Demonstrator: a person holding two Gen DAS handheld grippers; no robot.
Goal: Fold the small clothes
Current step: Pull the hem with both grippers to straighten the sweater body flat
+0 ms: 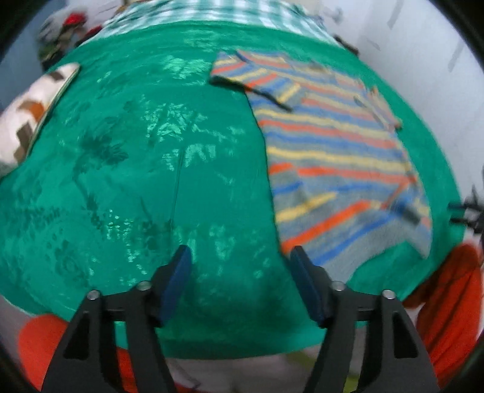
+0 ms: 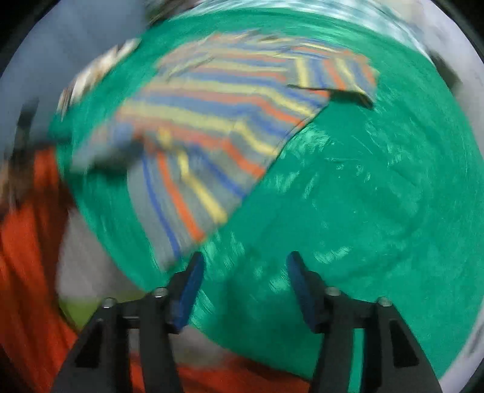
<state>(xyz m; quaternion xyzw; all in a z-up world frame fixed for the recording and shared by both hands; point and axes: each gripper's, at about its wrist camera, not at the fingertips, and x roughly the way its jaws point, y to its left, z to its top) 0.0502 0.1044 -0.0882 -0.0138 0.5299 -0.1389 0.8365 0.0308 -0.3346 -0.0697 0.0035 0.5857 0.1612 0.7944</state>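
A small striped shirt point(image 1: 335, 145) in grey, blue, orange and yellow lies spread on a green patterned cloth point(image 1: 151, 169). In the left wrist view it fills the right half, one short sleeve pointing up left. My left gripper point(image 1: 240, 254) stands open over bare green cloth, just left of the shirt's lower hem corner, nothing between its blue pads. The right wrist view is blurred: the shirt point(image 2: 217, 127) lies upper left, its hem corner close to the left finger. My right gripper point(image 2: 245, 260) is open over green cloth point(image 2: 363, 196), holding nothing.
A white cushion with brown squares point(image 1: 33, 105) rests at the cloth's left edge. A checked green-and-white fabric point(image 1: 211, 12) lies beyond the far edge. Orange clothing of the person point(image 1: 450, 296) shows at the near side in both views point(image 2: 27, 241). A white wall stands to the right.
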